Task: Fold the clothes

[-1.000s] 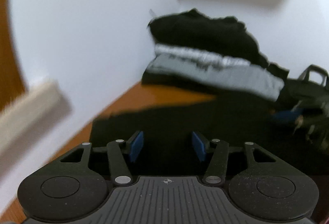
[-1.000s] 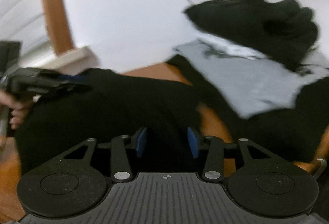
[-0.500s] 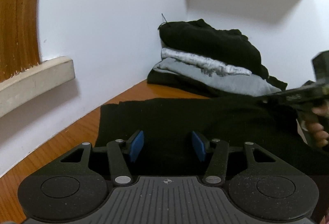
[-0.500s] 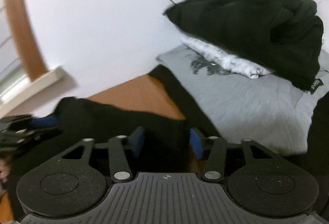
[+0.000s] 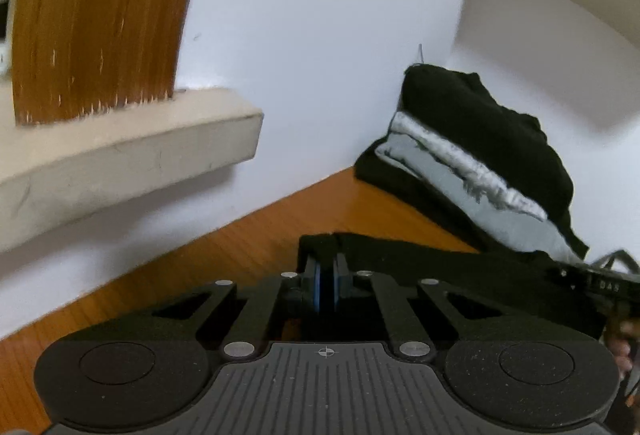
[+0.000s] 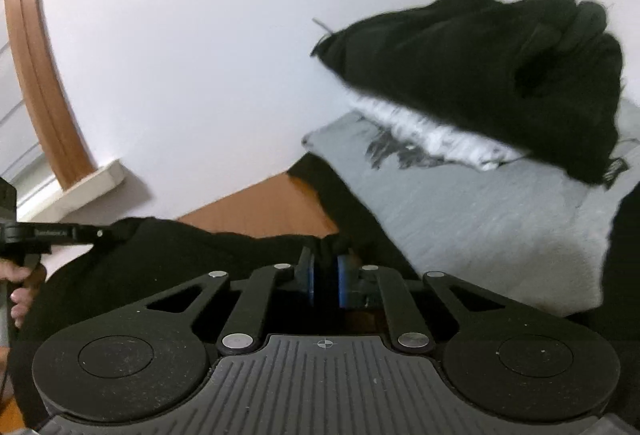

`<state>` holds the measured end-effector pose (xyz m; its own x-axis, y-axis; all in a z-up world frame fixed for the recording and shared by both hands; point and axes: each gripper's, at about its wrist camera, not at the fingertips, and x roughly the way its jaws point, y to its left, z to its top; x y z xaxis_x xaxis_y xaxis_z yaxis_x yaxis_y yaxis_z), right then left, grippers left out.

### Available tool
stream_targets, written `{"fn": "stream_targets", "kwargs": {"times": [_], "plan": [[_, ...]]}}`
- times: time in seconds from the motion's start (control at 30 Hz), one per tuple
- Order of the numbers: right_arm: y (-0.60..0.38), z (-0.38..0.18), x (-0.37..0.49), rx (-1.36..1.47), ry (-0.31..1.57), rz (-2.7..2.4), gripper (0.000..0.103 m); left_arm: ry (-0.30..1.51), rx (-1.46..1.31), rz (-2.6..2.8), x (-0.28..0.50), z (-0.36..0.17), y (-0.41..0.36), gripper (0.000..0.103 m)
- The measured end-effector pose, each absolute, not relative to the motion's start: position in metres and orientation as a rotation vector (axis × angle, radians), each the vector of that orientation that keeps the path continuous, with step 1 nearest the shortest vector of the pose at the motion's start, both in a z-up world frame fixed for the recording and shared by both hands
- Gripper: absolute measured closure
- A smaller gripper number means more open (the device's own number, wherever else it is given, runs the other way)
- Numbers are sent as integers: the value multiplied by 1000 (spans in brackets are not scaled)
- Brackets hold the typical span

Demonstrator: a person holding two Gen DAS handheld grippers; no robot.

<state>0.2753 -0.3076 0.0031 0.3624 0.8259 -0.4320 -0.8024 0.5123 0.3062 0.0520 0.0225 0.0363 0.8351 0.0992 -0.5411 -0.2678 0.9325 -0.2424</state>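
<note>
On the wooden desk (image 5: 256, 247) a black garment (image 6: 180, 259) lies spread, each hand-held gripper, left (image 5: 326, 285) and right (image 6: 325, 281), pinched tight on a far corner. Behind, a stack of folded clothes (image 5: 480, 155) sits against the wall; this piece looks mid-fold, its folding unfinished.

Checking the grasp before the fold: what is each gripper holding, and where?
Left gripper and right gripper each pinch a corner of the black garment's far edge.
</note>
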Motion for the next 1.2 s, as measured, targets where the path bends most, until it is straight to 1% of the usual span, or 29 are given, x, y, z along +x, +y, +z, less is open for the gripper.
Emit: {"fn": "stream_targets", "kwargs": {"times": [0.03, 0.07, 0.1, 0.13, 0.17, 0.2, 0.23, 0.4, 0.47, 0.7, 0.73, 0.77, 0.8, 0.83, 0.9, 1.03, 1.2], "plan": [[-306, 3, 273, 14, 587, 1053, 90, 549, -309, 199, 51, 36, 21, 97], [-305, 3, 271, -12, 598, 1063, 88, 548, -300, 200, 50, 36, 20, 94], [-305, 3, 270, -29, 608, 1073, 83, 557, -299, 203, 48, 37, 19, 91], [-308, 5, 270, -25, 619, 1084, 77, 562, -300, 203, 44, 38, 19, 84], [-311, 6, 270, -21, 631, 1095, 73, 565, -301, 203, 39, 40, 19, 66], [-315, 7, 270, -17, 642, 1107, 62, 569, -303, 203, 35, 41, 20, 50], [-317, 7, 271, -14, 655, 1118, 53, 579, -308, 195, 32, 41, 20, 46], [-317, -5, 282, 37, 749, 1154, 48, 635, -377, 140, 32, 29, 25, 43], [-314, -8, 287, 80, 770, 1187, 48, 649, -393, 108, 38, 26, 27, 42], [-284, -8, 284, 51, 797, 1297, 48, 697, -447, -7, 63, 15, 32, 41], [-281, -10, 284, 63, 810, 1320, 57, 701, -447, -18, 66, 15, 33, 41], [-278, -12, 284, 78, 827, 1344, 60, 705, -446, -27, 69, 14, 34, 45], [-275, -12, 282, 83, 835, 1360, 63, 694, -442, -33, 67, 16, 34, 52], [-273, -11, 278, 63, 822, 1357, 64, 682, -438, -38, 65, 17, 34, 56], [-271, -7, 267, 8, 782, 1338, 67, 657, -429, -49, 60, 20, 33, 73], [-280, 3, 243, -42, 662, 1296, 71, 607, -411, -69, 51, 27, 32, 78], [-310, 38, 209, 15, 456, 1271, 73, 429, -345, -87, 10, 62, 20, 82]]}}
